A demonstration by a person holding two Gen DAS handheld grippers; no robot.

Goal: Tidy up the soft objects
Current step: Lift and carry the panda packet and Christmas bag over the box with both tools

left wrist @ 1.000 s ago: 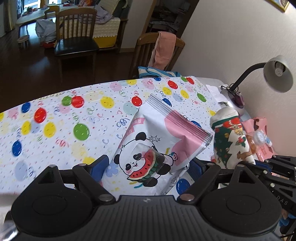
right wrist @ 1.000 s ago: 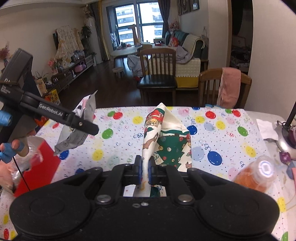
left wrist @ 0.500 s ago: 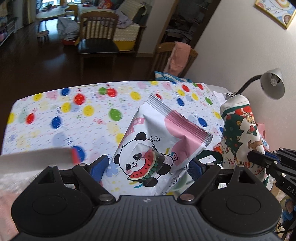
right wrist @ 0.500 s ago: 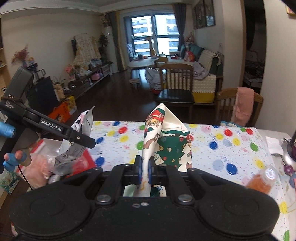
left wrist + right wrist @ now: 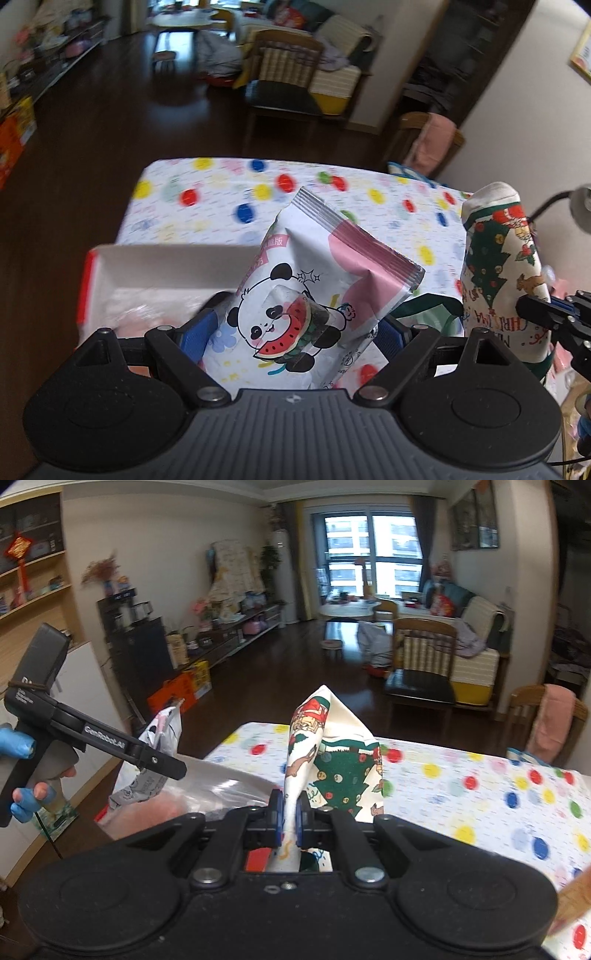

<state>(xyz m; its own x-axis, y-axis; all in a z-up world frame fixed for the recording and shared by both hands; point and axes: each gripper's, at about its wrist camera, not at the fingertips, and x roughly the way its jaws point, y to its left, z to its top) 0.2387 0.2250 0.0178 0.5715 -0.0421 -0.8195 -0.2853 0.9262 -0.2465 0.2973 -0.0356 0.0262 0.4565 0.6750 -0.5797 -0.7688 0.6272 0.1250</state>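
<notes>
My left gripper (image 5: 295, 328) is shut on a white and pink panda snack packet (image 5: 317, 295), holding it up above a white box with red sides (image 5: 147, 266). The box holds clear plastic and pink soft things. My right gripper (image 5: 290, 816) is shut on a Christmas-print cloth (image 5: 332, 760), held upright over the table's left end. The cloth also shows at the right of the left wrist view (image 5: 498, 266). The left gripper with the packet (image 5: 147, 764) shows at the left of the right wrist view.
The table has a polka-dot cloth (image 5: 229, 199). A lamp (image 5: 580, 206) stands at the far right. Wooden chairs (image 5: 421, 664) stand beyond the table, one with a pink towel (image 5: 550, 716). An orange object (image 5: 572, 897) lies at the right edge.
Both grippers have moved left along the table with their loads. The white box has come into view under the left gripper, and the table's left edge now shows.
</notes>
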